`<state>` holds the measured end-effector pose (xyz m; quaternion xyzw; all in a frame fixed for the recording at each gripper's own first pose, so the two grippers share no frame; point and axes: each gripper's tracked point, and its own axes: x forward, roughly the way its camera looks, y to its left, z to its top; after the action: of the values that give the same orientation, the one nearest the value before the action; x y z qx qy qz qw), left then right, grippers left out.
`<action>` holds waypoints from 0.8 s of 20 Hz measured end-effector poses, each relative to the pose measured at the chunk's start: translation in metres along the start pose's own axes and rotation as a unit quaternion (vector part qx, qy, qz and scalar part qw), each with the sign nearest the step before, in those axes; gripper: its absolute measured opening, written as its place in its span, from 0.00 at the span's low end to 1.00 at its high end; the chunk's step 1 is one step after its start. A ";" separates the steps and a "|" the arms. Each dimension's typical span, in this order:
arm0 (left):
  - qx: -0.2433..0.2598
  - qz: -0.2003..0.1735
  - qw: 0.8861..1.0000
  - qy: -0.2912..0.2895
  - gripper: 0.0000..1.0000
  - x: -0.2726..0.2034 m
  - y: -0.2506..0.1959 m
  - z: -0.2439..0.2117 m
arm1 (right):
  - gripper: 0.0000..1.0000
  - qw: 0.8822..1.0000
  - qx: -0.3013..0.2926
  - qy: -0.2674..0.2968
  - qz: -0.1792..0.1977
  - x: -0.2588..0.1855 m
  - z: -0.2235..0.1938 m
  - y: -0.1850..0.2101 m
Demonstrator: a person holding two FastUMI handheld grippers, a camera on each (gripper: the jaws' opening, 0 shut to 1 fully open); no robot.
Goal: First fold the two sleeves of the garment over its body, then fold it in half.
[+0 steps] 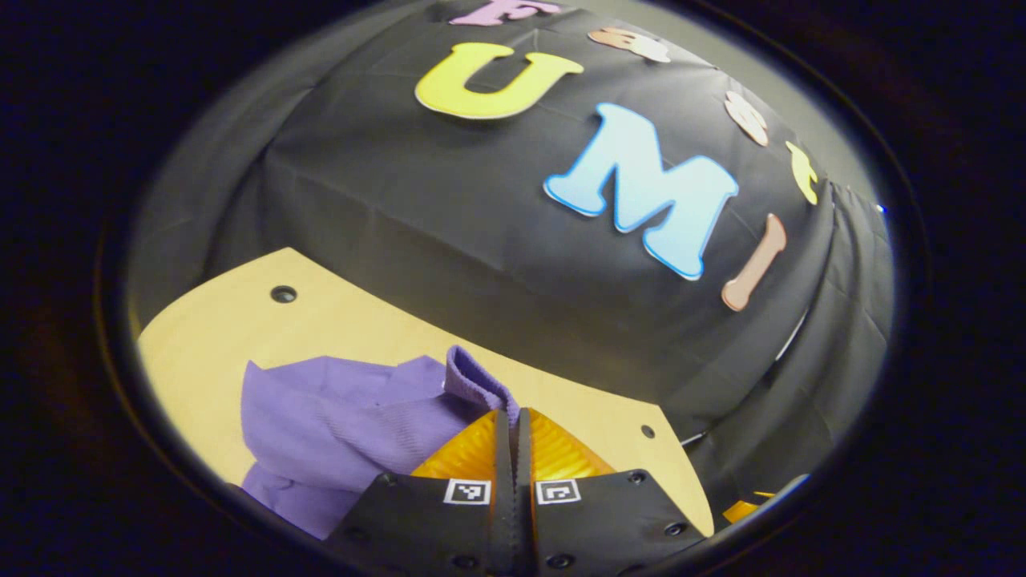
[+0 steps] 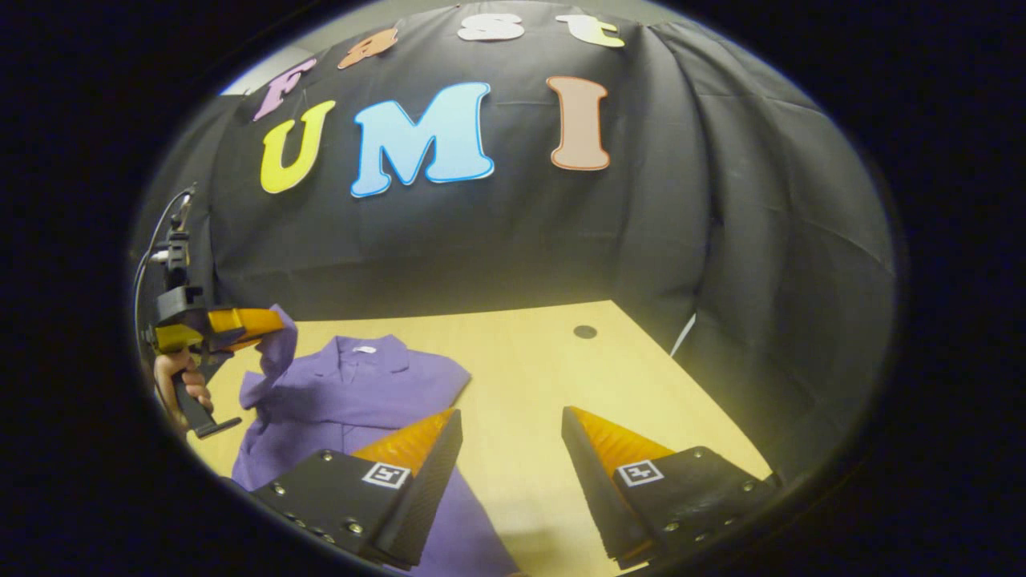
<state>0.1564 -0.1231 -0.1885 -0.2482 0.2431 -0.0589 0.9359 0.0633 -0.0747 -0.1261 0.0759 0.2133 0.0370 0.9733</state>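
A: At the bottom of the left gripper view, what did the left gripper show?

B: Jaws were pressed together, clamped on the ribbed cuff of a purple sleeve. The cuff stood up just above the fingertips.

A: And the rest of the garment in that view?

B: It lay bunched to the left of the jaws, on the pale wooden table. A dark round hole sat in the table near its far left corner, well apart from the cloth.

A: Right gripper view, then.

B: The right gripper had its jaws wide apart, nothing between them, hovering over bare table. One finger overlapped the lower body of the garment in the picture; contact could not be judged.

A: Position of the garment there?

B: On the left part of the table, collar toward the booth wall, body flat. One sleeve was lifted off the table, held up at far left by the left gripper, with a hand around its handle.

A: The other sleeve?

B: Could not tell.
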 end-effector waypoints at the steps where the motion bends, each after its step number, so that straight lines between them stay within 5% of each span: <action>1: 0.006 -0.009 1.000 0.011 0.06 0.008 -0.014 -0.012 | 0.78 1.000 -0.002 0.003 -0.003 0.000 -0.001 -0.006; 6: 0.031 -0.034 0.998 0.045 0.06 0.049 -0.064 -0.061 | 0.78 1.000 0.004 0.013 -0.007 -0.003 -0.010 -0.032; 16: 0.099 -0.008 0.990 0.099 0.06 0.086 -0.065 -0.124 | 0.78 0.999 -0.027 0.016 0.022 -0.002 -0.027 -0.037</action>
<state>0.1726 -0.2533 -0.2869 -0.1490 0.3256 -0.1147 0.9266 0.0513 -0.1075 -0.1558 0.0541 0.2259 0.0652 0.9705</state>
